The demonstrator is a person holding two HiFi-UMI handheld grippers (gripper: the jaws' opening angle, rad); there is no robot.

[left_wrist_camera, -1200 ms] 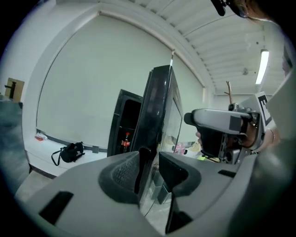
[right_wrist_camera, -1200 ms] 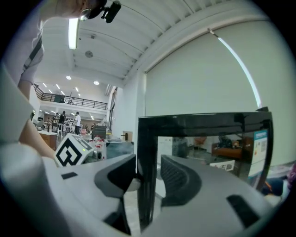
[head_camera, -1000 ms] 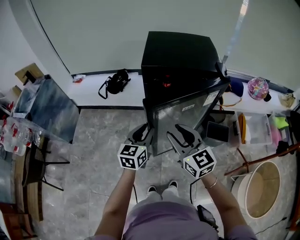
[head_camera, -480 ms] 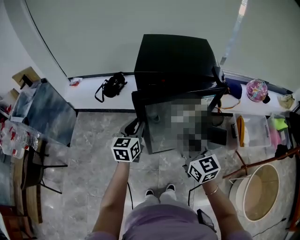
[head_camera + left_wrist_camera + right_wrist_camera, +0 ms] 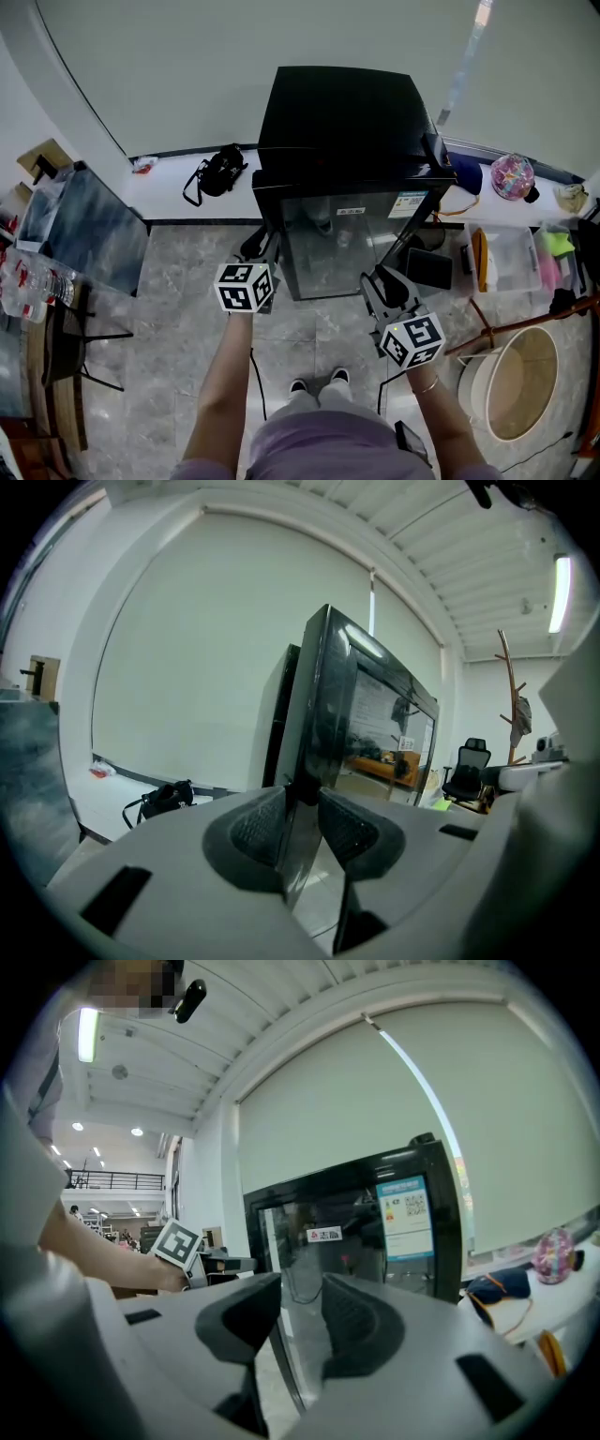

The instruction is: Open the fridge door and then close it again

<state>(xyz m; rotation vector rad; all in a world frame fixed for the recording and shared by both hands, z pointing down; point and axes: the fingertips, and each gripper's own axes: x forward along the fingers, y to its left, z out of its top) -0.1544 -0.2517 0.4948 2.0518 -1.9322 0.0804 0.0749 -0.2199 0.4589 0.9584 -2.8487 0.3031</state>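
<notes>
The left claw (image 5: pixel 302 810), its jaws just closed in, clamps the free left edge of the glass fridge door (image 5: pixel 349 246), which stands nearly shut. The right claw (image 5: pixel 386 284), also closing, hovers half-open and empty just before the door's right side.

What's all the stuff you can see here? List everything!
fridge: one, black, in the middle.
fridge door: one, glass, fridge's front.
bag: one, black, ledge left of fridge.
round thing: one, pink, at right.
tub: one, beige, far right.
table: one, grey, far left.
left tongs: one, grey, clamped on the door's left edge, jaws just closed in.
right tongs: one, grey, near the door, jaws just closing, nothing between.
</notes>
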